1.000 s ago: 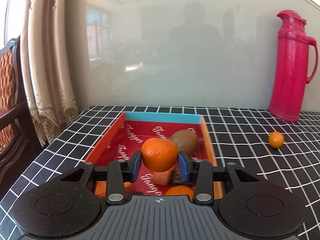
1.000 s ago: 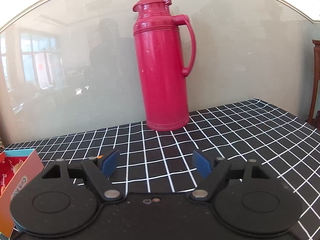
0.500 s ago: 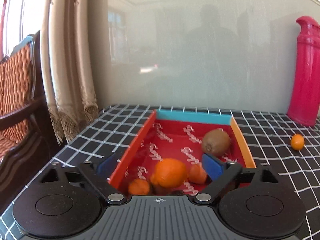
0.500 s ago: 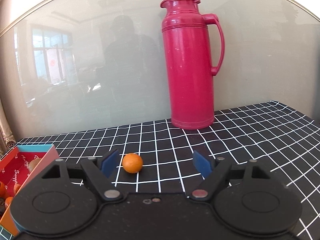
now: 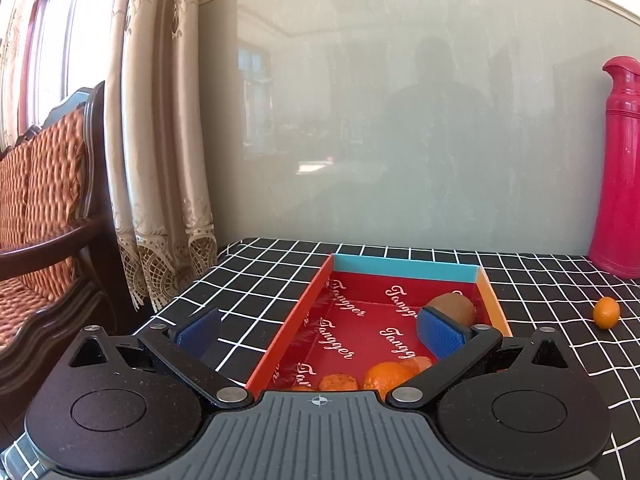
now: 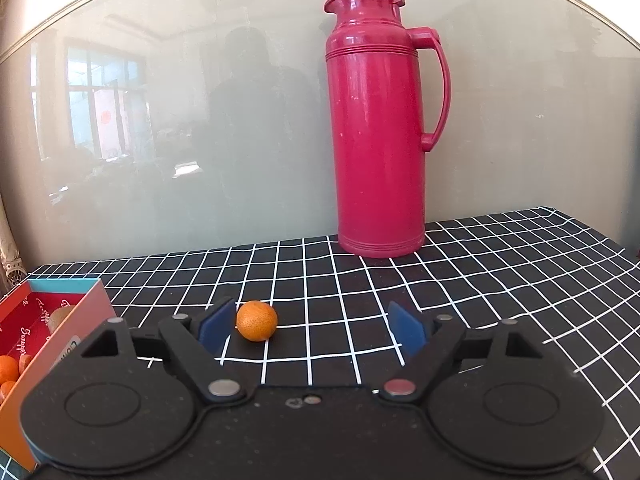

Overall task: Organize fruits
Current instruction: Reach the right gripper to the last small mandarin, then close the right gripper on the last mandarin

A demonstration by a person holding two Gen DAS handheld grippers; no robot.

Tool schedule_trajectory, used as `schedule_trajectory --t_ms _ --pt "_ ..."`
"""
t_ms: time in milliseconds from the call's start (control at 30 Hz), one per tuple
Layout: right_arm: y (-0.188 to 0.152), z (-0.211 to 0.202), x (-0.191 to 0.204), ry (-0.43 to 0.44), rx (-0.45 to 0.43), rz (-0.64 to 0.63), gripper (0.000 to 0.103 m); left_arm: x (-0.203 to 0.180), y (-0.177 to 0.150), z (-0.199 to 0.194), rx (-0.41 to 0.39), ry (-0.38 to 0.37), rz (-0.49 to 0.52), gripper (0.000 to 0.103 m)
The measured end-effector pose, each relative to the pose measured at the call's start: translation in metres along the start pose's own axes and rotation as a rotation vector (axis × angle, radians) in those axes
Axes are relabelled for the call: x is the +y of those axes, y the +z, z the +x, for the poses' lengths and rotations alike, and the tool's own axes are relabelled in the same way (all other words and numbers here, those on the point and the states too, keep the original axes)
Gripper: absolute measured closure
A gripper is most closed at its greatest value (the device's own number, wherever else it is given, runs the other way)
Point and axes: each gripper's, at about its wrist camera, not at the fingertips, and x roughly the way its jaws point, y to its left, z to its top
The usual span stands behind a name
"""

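Observation:
A red cardboard tray with a teal far wall sits on the checked tablecloth. It holds a kiwi, a mandarin and smaller orange fruits at its near end. My left gripper is open and empty, above the tray's near left side. A small loose mandarin lies on the cloth right of the tray, also in the left wrist view. My right gripper is open and empty, with the mandarin just inside its left finger. The tray's corner shows in the right wrist view.
A tall red thermos jug stands at the back against the glass wall, also at the right edge in the left wrist view. A wooden chair and a curtain are left of the table edge.
My left gripper opened and let the mandarin drop into the tray, then drew back and to the left. My right gripper swung left, bringing the loose mandarin between its fingers.

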Motion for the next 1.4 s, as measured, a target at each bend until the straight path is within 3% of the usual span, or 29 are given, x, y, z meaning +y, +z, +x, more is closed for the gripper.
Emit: schedule_trajectory --t_ms 267,467,633,900,1200,1400 --pt "-0.007 0.006 0.011 0.034 -0.012 -0.065 0.02 0.006 -0.001 -0.001 -0.022 0.014 -0.017 0.0" --pt "-0.013 0.016 0.017 0.046 -0.015 -0.105 0.02 0.018 -0.005 0.002 -0.056 0.068 -0.055 0.0" --pt "-0.013 0.026 0.021 0.049 -0.004 -0.124 0.02 0.033 -0.012 0.018 -0.009 0.109 -0.087 0.0" --pt "-0.012 0.051 0.035 0.069 0.026 -0.163 0.02 0.054 -0.015 0.025 -0.01 0.155 -0.107 0.0" --pt "-0.012 0.079 0.052 0.079 0.063 -0.188 0.021 0.081 -0.018 0.033 -0.002 0.252 -0.129 0.0" --pt "-0.012 0.1 0.057 0.077 0.11 -0.19 0.03 0.103 -0.022 0.038 0.02 0.338 -0.154 0.0"
